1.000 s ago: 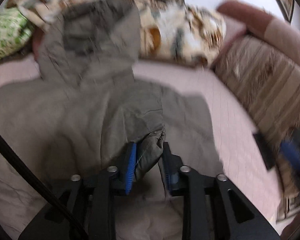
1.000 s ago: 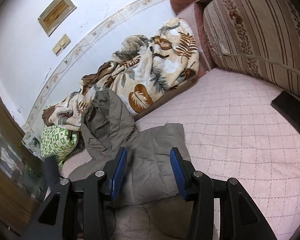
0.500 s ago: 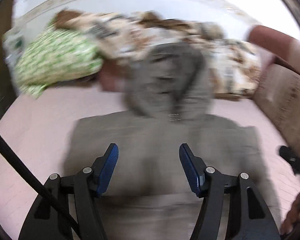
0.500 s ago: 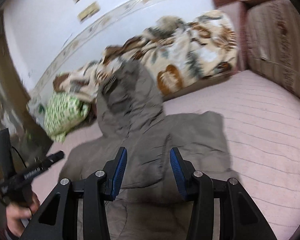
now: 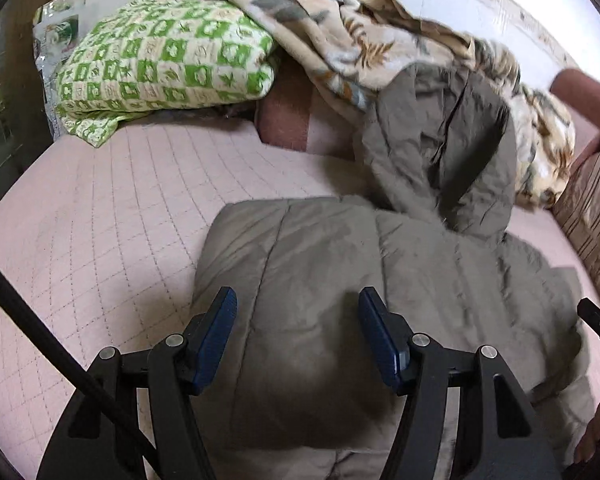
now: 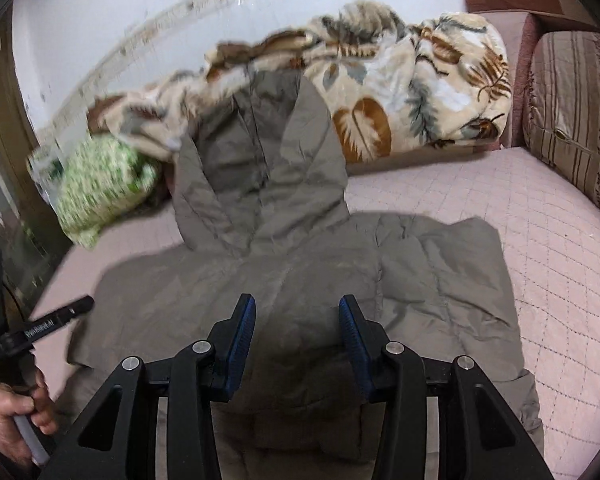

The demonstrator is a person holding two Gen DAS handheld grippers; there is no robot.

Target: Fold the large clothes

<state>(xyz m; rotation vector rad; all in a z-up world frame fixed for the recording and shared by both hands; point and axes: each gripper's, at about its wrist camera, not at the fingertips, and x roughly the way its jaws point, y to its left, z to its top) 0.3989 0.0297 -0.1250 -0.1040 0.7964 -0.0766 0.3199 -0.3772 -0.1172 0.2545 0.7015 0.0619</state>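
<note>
A large grey-brown padded jacket (image 5: 340,288) (image 6: 284,280) lies flat on the pink quilted bed, its sides folded in over the body. Its hood (image 5: 440,140) (image 6: 260,160) rests up against the bedding at the back. My left gripper (image 5: 298,316) hovers open over the jacket's left part, nothing between its blue pads. My right gripper (image 6: 296,320) hangs open above the middle of the jacket below the hood, also holding nothing. In the right wrist view, a hand (image 6: 16,416) holds the left gripper's body at the lower left edge.
A leaf-print blanket (image 6: 400,92) (image 5: 360,36) is heaped along the wall behind the hood. A green-and-white checked pillow (image 5: 160,64) (image 6: 100,184) lies at the back left. A striped cushion (image 6: 572,112) (image 5: 592,216) bounds the right. Bare pink quilt (image 5: 92,240) (image 6: 520,220) flanks the jacket.
My left gripper let go of the jacket cuff it was pinching, opened, and swung left over the jacket. The right gripper moved in over the jacket's middle, still open.
</note>
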